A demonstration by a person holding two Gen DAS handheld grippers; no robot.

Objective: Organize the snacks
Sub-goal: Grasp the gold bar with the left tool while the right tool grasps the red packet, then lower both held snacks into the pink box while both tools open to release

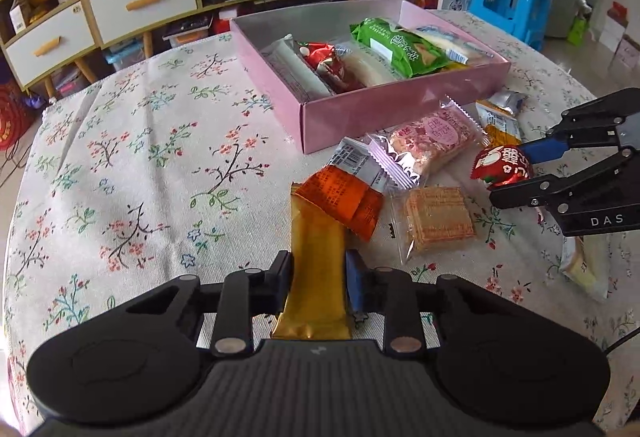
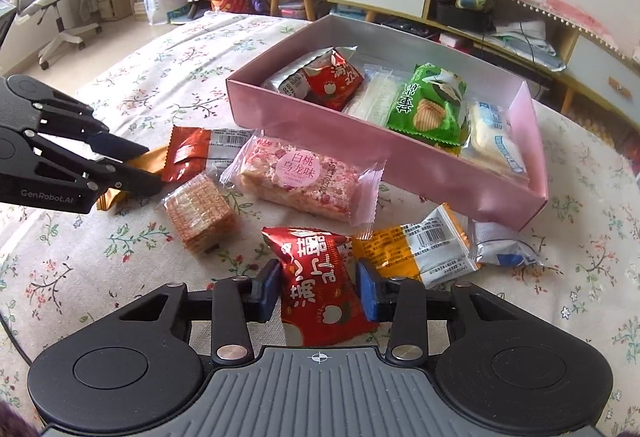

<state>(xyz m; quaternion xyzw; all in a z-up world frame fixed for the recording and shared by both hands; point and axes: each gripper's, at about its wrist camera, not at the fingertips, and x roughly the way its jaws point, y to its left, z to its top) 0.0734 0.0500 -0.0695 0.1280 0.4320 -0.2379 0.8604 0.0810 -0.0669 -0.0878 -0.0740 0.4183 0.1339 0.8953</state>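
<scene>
The left gripper (image 1: 318, 277) clamps a golden snack bar (image 1: 316, 273) near the pink box (image 1: 360, 113), which holds several snacks.

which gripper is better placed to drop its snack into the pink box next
Right, probably. The right hand-held gripper brackets the red snack packet close to the pink box; the left hand-held gripper straddles a gold bar pinned under an orange packet.
</scene>
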